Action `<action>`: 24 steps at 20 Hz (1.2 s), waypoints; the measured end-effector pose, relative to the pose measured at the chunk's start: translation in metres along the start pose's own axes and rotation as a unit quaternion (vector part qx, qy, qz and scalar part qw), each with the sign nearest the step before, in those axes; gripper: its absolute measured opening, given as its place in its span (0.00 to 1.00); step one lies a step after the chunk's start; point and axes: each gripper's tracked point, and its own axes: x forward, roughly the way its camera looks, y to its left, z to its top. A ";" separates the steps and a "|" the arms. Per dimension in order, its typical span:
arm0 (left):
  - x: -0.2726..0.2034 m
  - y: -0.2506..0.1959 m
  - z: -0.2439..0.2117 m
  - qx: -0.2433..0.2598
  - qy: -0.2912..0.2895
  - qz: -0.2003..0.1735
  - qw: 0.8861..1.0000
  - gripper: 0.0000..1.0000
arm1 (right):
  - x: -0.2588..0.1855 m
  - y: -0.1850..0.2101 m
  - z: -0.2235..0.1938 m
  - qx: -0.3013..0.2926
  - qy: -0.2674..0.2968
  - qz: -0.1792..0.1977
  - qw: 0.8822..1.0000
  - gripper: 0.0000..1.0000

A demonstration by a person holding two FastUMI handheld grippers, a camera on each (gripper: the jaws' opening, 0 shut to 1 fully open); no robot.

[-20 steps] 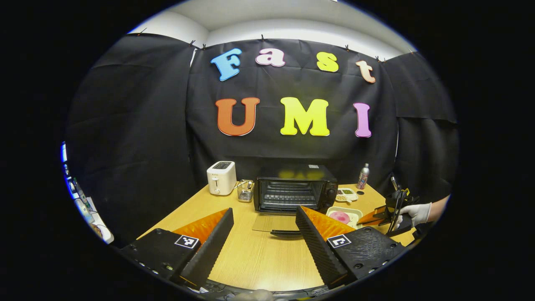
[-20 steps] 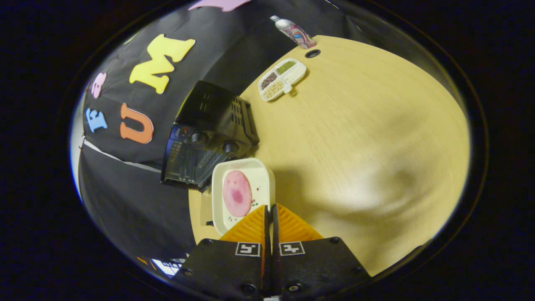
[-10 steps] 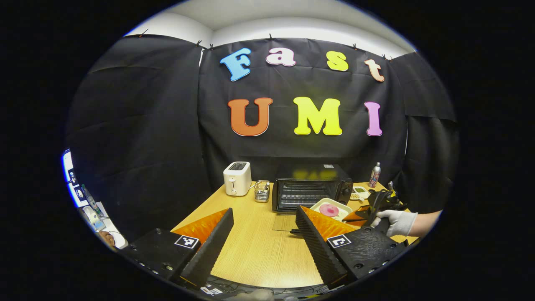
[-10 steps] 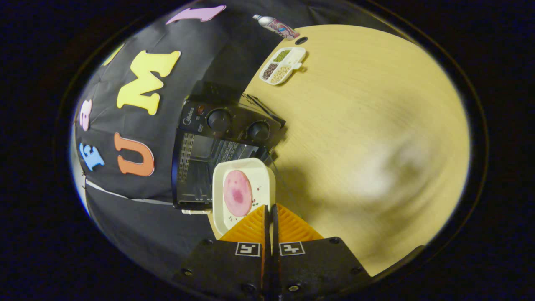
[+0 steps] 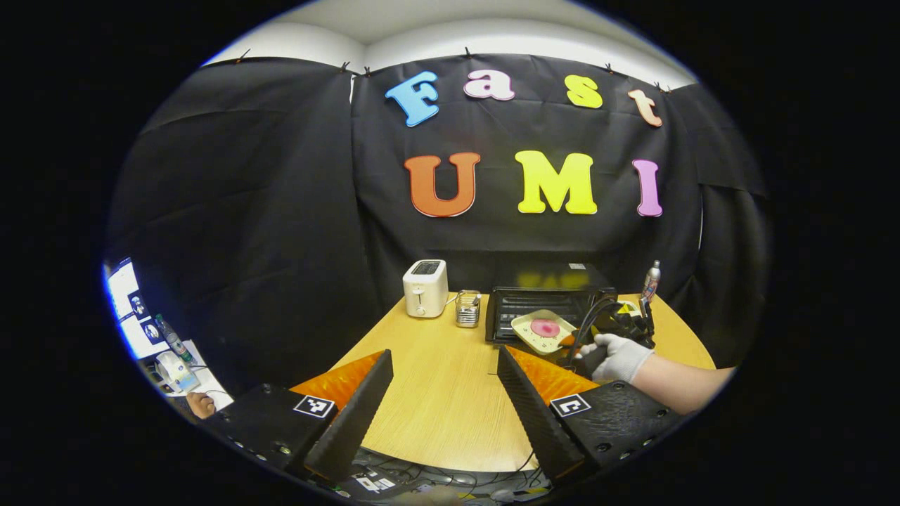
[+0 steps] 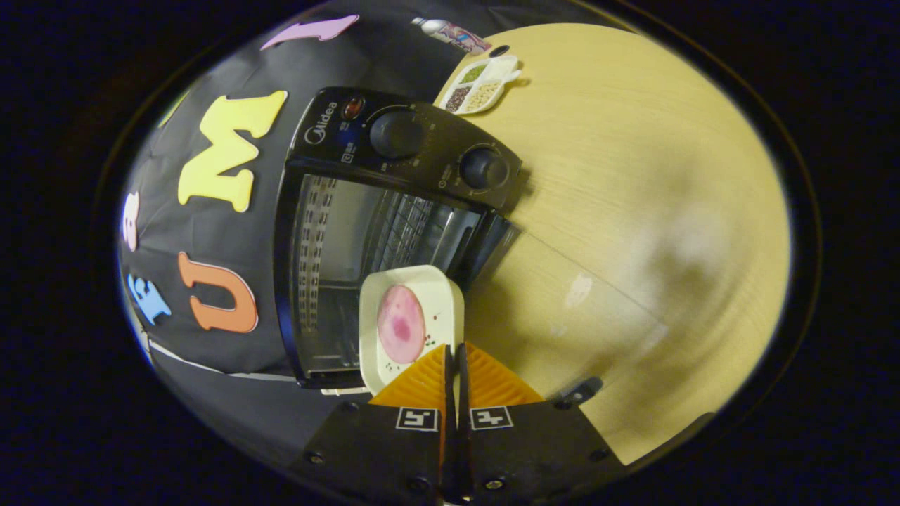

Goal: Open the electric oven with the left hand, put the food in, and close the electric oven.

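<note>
The electric oven [image 6: 394,232] now looms large straight ahead of the right gripper [image 6: 453,355], where a second ago it sat small and farther off to that gripper's upper left; its door [image 6: 562,295] lies folded down flat just ahead and to the right of the fingers, so the opening step looks done. In the left gripper view the oven [image 5: 548,299] has slid back and to the right, which suggests the left gripper [image 5: 443,393] has pulled away from it; its fingers stand wide apart over the table [image 5: 436,393], holding nothing.

The tray [image 6: 411,327] with the pink slice of food [image 6: 401,325] rides at the tips of the right gripper, whose fingers are pressed together on the tray's near rim. Its far edge now overlaps the oven's mouth, seemingly at the threshold of the cavity. Seen from the left gripper, the tray [image 5: 543,329] hangs in front of the oven, carried by a gloved hand [image 5: 619,355]. Insertion seems under way; sliding it onto the rack, releasing and shutting the door remain.
</note>
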 end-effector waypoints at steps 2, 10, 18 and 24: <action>0.002 0.004 -0.001 0.003 0.006 0.005 1.000 0.96 | 0.014 0.008 0.005 0.017 -0.015 -0.002 1.000 0.00; 0.003 0.016 -0.003 -0.002 0.006 0.016 1.000 0.96 | 0.033 0.048 0.032 0.010 -0.056 0.073 0.996 0.10; 0.006 0.012 0.000 -0.021 -0.018 0.014 1.000 0.97 | 0.004 0.044 0.040 -0.064 -0.043 0.094 0.993 0.53; 0.016 -0.010 -0.005 -0.015 -0.027 -0.011 0.999 0.97 | -0.060 0.035 0.042 -0.215 -0.048 0.093 0.971 0.84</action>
